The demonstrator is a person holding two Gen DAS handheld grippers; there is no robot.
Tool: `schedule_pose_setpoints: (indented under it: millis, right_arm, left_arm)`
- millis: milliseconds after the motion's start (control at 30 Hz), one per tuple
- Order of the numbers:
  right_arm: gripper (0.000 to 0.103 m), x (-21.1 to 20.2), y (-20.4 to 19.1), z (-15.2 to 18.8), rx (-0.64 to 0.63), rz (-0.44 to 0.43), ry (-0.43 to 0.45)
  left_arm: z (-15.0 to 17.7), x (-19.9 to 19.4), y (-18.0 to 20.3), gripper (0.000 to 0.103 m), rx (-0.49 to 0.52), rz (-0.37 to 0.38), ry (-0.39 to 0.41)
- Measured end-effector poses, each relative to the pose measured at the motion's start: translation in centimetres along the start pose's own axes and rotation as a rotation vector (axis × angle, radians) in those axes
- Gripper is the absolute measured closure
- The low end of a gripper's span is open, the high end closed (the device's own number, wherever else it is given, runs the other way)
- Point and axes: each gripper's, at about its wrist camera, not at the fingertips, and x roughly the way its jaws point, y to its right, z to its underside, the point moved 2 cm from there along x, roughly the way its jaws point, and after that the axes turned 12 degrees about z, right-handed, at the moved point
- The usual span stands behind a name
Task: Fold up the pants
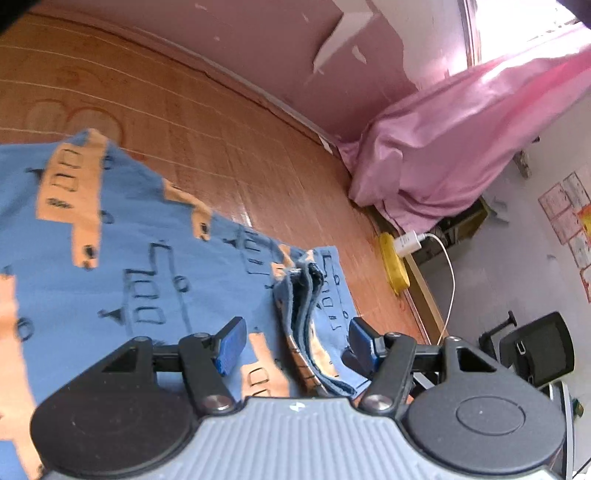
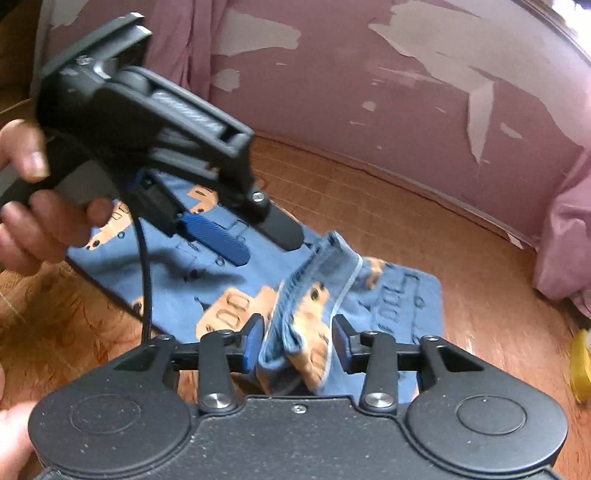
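Blue pants (image 2: 236, 291): both grippers' jaws gape wide, holding nothing, so that raised waistband (image 2: 314, 295) could flop and unfold.

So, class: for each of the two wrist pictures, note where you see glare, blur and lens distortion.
Left wrist view: the window is blown out white, a shine streak lies on the wooden mat, and the pants are smeared at the left edge. Right wrist view: the other gripper and the hand holding it are motion-blurred, and the fisheye bends the peeling wall's base into a curve.
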Motion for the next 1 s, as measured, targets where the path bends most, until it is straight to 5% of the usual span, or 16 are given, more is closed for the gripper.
schedule_pose_setpoints:
  millis: [400,567,633,733,1000]
  right_arm:
    - [0.054,0.2,-0.7,1.5,-0.024,-0.012,-0.008]
    - [0.074,0.2,-0.7,1.7,-0.036,0.012,-0.003]
    - [0.079,0.2,-0.8,1.7,-0.047,0.017,0.002]
    - [0.087,0.1,-0.8,1.7,-0.062,0.028,0.013]
    - [0.09,-0.8,-0.9,0.9,-0.087,0.071,0.053]
  left_arm:
    - [-1.6,3.4,0.5,0.044,-0.012,-0.095,-0.066]
    - [-2.1,4.3,0.9,0.056,-0.016,-0.132,-0.067]
    - [-2.2,4.7,1.1,0.078,-0.007,-0.147,-0.066]
    - [-2.3,5.1,1.3,0.091,-0.001,-0.173,-0.064]
    - [-2.7,4.6,3.8,0.093,0.096,-0.158,-0.036]
